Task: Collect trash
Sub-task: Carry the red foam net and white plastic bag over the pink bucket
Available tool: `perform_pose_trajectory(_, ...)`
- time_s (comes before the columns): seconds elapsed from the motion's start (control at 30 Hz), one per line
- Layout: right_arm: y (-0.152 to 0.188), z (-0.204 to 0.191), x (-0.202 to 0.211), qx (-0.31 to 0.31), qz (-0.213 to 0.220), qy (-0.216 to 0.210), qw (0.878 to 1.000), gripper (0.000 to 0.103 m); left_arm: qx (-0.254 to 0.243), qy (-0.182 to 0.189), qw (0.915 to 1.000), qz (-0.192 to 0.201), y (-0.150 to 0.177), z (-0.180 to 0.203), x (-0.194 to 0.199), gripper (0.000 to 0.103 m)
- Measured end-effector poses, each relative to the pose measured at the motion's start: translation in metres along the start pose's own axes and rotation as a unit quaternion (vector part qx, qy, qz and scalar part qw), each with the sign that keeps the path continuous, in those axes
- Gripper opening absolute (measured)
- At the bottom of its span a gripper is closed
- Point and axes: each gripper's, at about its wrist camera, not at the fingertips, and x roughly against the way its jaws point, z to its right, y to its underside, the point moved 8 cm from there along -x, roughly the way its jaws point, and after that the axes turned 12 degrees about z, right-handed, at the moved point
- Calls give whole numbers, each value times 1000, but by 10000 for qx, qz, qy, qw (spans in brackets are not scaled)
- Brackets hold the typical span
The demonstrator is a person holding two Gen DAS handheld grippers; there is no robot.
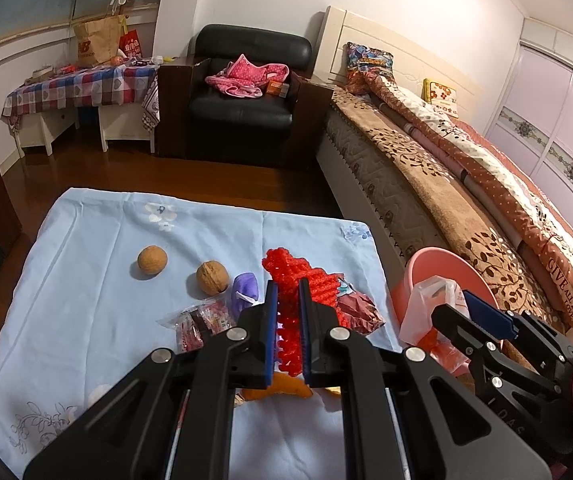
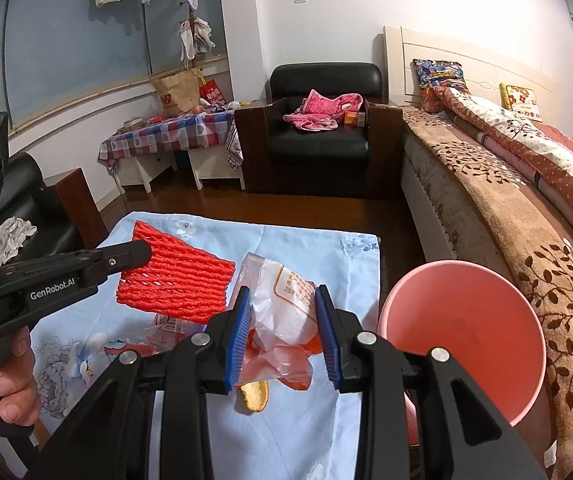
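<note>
Hanging between the blue pads of the left gripper (image 1: 288,300), a red foam fruit net (image 1: 298,280) was pinched and lifted above the table; in the right wrist view it appeared as a ribbed rectangle (image 2: 176,276), its long axis running roughly level, away from the gripper toward the bed side of the table. The right gripper (image 2: 282,316) clamped a crumpled white-and-orange plastic bag (image 2: 286,308), held just left of a pink bin (image 2: 466,336) whose open mouth tilted toward the camera. Below the bag lay a piece of orange peel (image 2: 254,396). On the pale blue floral tablecloth (image 1: 86,300) sat two walnuts (image 1: 152,262), apart from each other, a purple wrapper (image 1: 244,286), a clear snack packet (image 1: 202,324) and a dark red wrapper (image 1: 360,312). Beyond the table were dark wood flooring, a black leather armchair (image 1: 246,92) with pink clothing, a checked-cloth side table (image 1: 82,88), and a bed (image 1: 466,184) with patterned quilts along the right.
</note>
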Motion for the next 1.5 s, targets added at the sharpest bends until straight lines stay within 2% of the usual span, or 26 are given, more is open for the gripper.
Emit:
perform_pose_trajectory(0.47,0,0,1,-17,7,-1,10000,32,-73,17,10000,30,-2,6,4,9)
perform_pose_trajectory(0.83,0,15,8,-250,59,87,9996,32,-199,154,9996,93,-9,29,-1,9)
perform_pose_trajectory(1.07,-2,43,11,-685,115,113,9975,32,-345,318,9988,134,-15,51,-10,9)
perform_pose_trajectory(1.5,7,127,20,-1225,159,872,9885,32,-780,927,9925,137,-17,127,-33,9)
